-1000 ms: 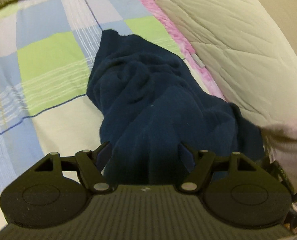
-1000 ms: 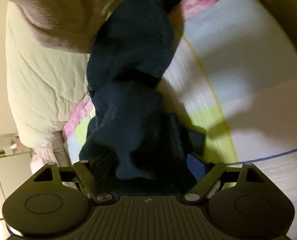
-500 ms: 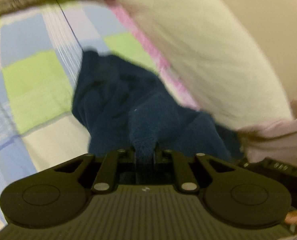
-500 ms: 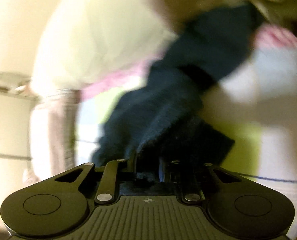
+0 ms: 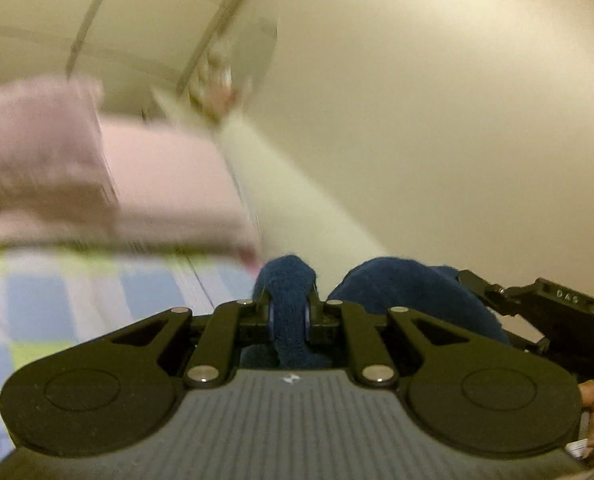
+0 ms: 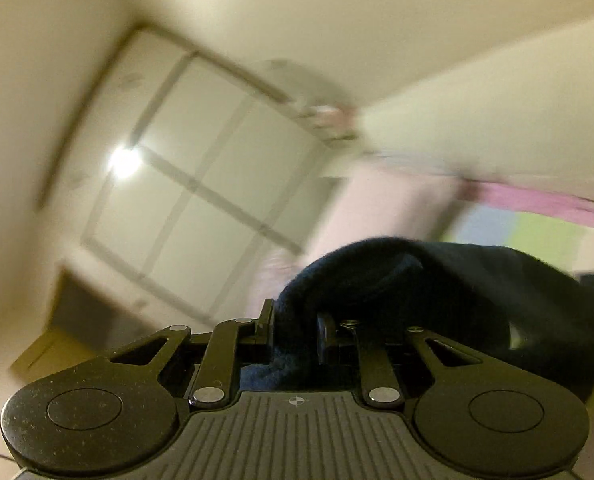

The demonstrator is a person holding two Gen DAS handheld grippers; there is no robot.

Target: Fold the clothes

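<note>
Both grippers clamp the dark navy fleece garment, lifted above the bed.
Left wrist view: the left gripper [image 5: 289,314] pinches a fold of the dark navy fleece garment [image 5: 409,288], which bulges toward 2 o'clock; the checked pastel bedsheet [image 5: 57,300] lies at 9 o'clock. Right wrist view: the right gripper [image 6: 295,332] bites the garment [image 6: 397,280], trailing toward 3 o'clock; a blurred cream panelled wardrobe [image 6: 201,168] stands at 11 o'clock.

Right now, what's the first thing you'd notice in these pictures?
The dark blue garment jumps out: a fuzzy fold of it is pinched in the left gripper, low in the middle of the left wrist view. The right gripper is shut on more of it. Behind, blurry, sit a pink folded pile and the checked bedsheet.
</note>
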